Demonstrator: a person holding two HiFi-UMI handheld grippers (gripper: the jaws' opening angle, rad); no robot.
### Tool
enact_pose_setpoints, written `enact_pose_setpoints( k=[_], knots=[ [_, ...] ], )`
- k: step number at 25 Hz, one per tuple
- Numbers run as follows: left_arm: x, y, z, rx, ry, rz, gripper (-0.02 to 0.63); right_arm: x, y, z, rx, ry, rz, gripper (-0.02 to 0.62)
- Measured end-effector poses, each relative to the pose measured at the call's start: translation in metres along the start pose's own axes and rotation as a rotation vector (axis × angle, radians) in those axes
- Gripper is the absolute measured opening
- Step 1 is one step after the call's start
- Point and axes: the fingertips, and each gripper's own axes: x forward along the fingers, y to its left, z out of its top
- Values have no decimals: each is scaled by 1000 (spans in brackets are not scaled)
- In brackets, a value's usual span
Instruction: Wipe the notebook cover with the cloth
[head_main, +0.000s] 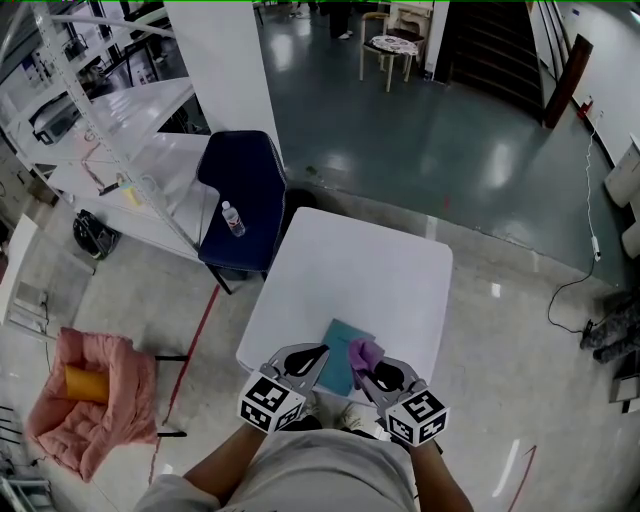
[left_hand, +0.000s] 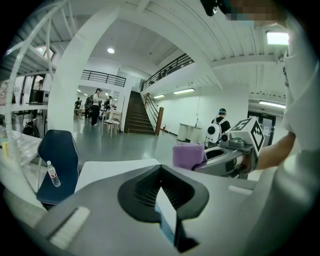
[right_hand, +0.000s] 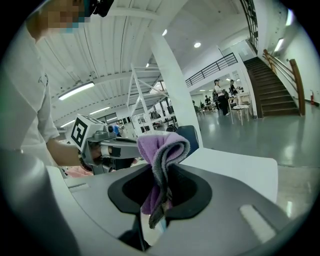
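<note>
A teal notebook (head_main: 345, 362) lies at the near edge of the white table (head_main: 360, 275). My left gripper (head_main: 320, 354) is shut on the notebook's left edge. In the left gripper view the notebook (left_hand: 167, 219) stands edge-on between the jaws of my left gripper (left_hand: 163, 200). A purple cloth (head_main: 364, 353) is pinched in my right gripper (head_main: 362, 375), just right of the notebook and above it. In the right gripper view the folded cloth (right_hand: 161, 152) sticks up out of my right gripper (right_hand: 159, 210). The cloth (left_hand: 188, 155) hangs apart from the notebook cover.
A dark blue chair (head_main: 245, 190) with a water bottle (head_main: 232, 218) on its seat stands at the table's far left corner. White shelving (head_main: 110, 130) fills the left side. A pink fabric heap (head_main: 95, 400) lies on the floor at the near left.
</note>
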Motion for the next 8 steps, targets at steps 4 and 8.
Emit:
enact_pose_setpoints(
  k=[4,8],
  knots=[
    [-1,-4,0,26,4,-5,-2,-1,3,-1,-6,0,3,101],
    [-1,-8,1,32,4,-9,-2,-2,4,-1,-10,2,8,101]
  ],
)
